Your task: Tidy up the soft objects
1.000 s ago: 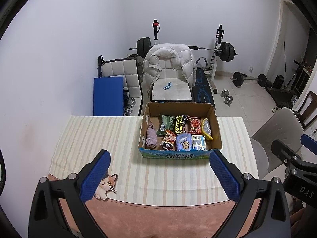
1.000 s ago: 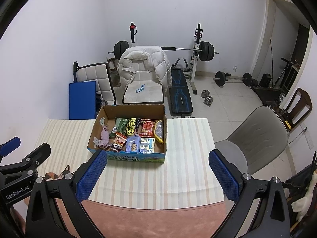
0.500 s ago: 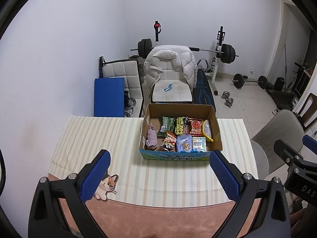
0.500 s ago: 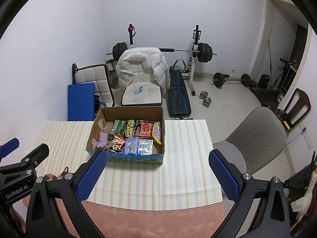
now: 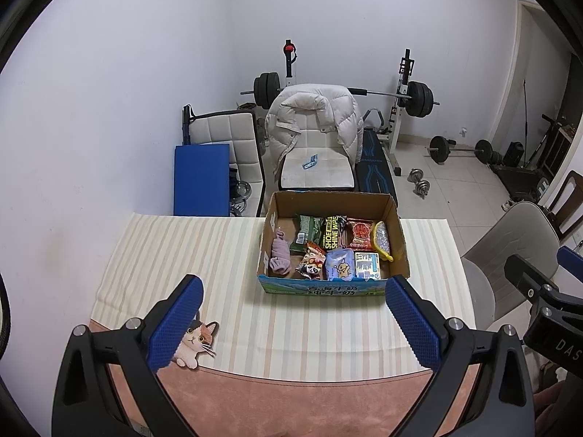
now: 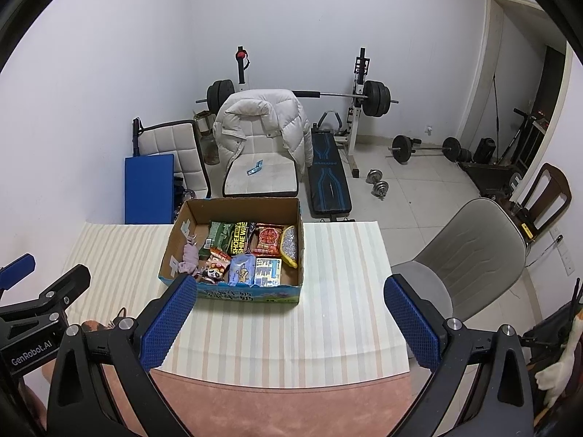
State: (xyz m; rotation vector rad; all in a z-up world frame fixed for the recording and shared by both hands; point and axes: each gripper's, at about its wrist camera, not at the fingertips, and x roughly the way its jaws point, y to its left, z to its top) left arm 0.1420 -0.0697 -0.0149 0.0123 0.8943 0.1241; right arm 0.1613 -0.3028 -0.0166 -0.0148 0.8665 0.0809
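Note:
An open cardboard box [image 5: 333, 200] stands on the striped tablecloth [image 5: 182, 251]; it also shows in the right wrist view [image 6: 240, 205]. Inside lie a rolled purple sock [image 5: 280, 258], a yellow-rimmed pouch [image 5: 382, 241], a blue tissue pack [image 5: 339, 268] and several snack packets [image 5: 359, 235]. A small cat-shaped toy [image 5: 195, 340] lies at the cloth's near left edge, beside my left gripper's left finger. My left gripper [image 5: 293, 324] is open and empty, high above the near table edge. My right gripper [image 6: 289, 324] is open and empty, likewise held back from the box.
A pink mat [image 5: 291, 400] covers the table's near edge. Behind the table stand a chair with a white puffer jacket [image 5: 315, 123], a blue pad [image 5: 201, 178] and a barbell rack [image 5: 404, 91]. A grey chair [image 6: 470, 255] stands at the table's right.
Both grippers have drifted slightly; the box sits a little lower in the right view and the room a little lower in the left view. Jaws stay open.

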